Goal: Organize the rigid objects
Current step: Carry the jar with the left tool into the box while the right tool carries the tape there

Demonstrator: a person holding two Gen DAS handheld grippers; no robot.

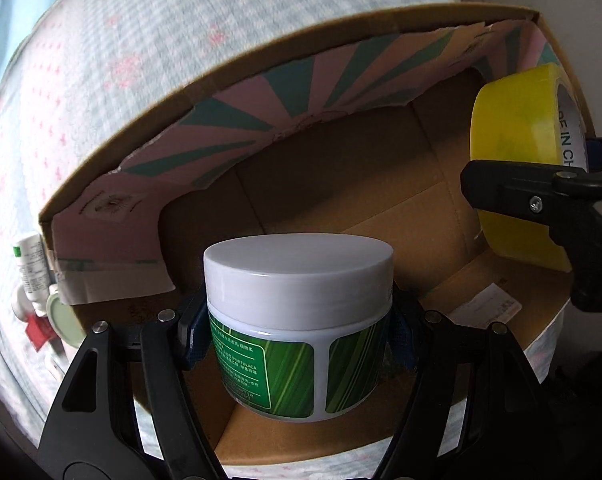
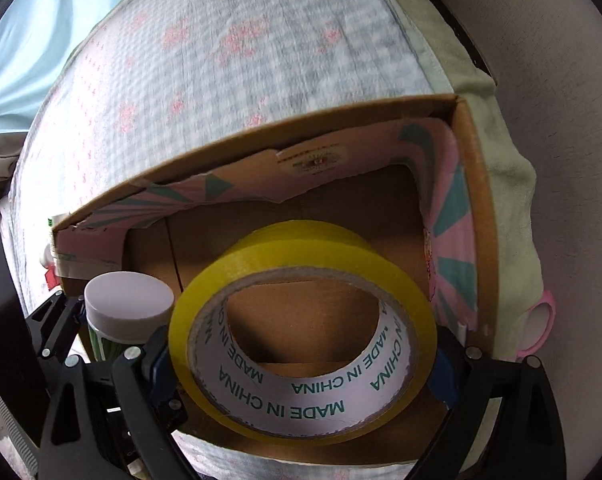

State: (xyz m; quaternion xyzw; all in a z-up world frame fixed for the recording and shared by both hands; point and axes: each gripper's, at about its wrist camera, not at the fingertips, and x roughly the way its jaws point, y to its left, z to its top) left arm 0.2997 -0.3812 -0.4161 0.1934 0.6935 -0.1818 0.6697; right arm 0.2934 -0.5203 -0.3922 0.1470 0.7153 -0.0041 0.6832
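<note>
— Jar [image 1: 299, 320] with the white lid and green label: where is it?
— Clamped between the left gripper's [image 1: 297, 336] fingers, over the open cardboard box [image 1: 341, 208] on the patterned bedspread [image 1: 81, 100].
— And the right gripper [image 2: 301, 364]?
— Closed on the yellow tape roll [image 2: 301, 340], held over the same box, beside the jar.

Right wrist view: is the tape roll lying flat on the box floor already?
No. The yellow tape roll is clamped on edge in the right hand-held gripper, above the cardboard box.
</note>
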